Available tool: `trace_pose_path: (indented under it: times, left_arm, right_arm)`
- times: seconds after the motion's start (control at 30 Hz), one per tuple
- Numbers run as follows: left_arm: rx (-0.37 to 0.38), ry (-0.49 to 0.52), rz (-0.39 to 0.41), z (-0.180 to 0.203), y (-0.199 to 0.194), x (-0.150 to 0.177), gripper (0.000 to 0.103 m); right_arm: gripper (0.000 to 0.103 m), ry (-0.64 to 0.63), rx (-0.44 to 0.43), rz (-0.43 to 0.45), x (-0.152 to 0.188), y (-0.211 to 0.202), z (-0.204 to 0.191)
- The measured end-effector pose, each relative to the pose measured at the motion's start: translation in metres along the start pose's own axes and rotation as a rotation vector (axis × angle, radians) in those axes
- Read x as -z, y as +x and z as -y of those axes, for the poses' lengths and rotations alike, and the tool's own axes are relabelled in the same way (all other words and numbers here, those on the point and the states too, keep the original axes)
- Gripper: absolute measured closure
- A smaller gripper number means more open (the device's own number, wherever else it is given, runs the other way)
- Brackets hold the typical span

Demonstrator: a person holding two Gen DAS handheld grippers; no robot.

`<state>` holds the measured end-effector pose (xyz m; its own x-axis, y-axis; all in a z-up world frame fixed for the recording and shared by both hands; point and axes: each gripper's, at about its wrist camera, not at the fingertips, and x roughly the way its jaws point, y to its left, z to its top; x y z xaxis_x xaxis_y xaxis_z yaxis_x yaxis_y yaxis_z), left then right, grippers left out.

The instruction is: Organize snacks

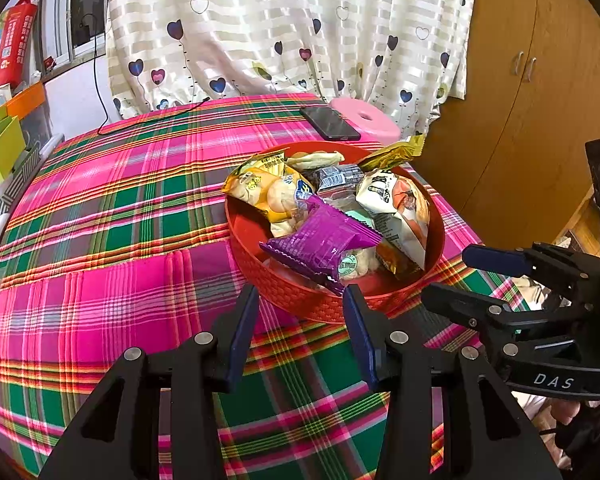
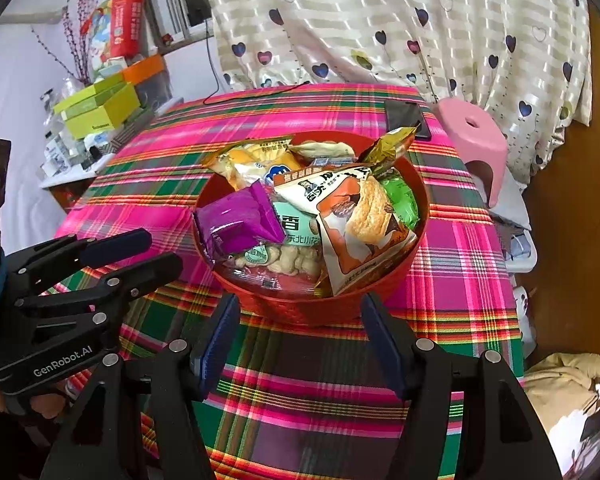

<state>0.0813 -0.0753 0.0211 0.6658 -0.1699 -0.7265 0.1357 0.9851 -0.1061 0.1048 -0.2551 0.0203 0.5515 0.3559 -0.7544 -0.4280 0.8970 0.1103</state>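
A round red basket (image 1: 244, 240) (image 2: 292, 310) stands on the plaid tablecloth (image 1: 120, 220) and holds several snack packets. Among them are a purple packet (image 1: 324, 240) (image 2: 236, 220), a white-and-orange packet (image 1: 400, 204) (image 2: 360, 224), a yellow bag (image 1: 260, 188) (image 2: 248, 160) and a gold packet (image 1: 396, 152) (image 2: 392, 144) leaning over the far rim. My left gripper (image 1: 300, 296) (image 2: 160, 250) hangs open just short of the basket's near left side. My right gripper (image 2: 300, 304) (image 1: 450, 276) is open in front of the near wall. Neither holds anything.
A black phone (image 1: 330, 122) (image 2: 406, 116) lies behind the basket near the table's far edge. A pink stool (image 1: 368, 118) (image 2: 476, 140) stands beyond it by the curtain. A black cable (image 1: 156, 116) crosses the far left. Green boxes (image 2: 100, 108) crowd a shelf on the left.
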Motion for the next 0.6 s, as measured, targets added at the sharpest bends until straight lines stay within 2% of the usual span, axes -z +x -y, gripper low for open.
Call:
trace_pose_path:
  times: [0.6]
  left_arm:
    - [0.01,-0.002,-0.014,-0.0011,0.0056,-0.0015,0.058]
  right_arm:
    - [0.04,0.005,0.0,-0.009,-0.0019,0.0031,0.0044]
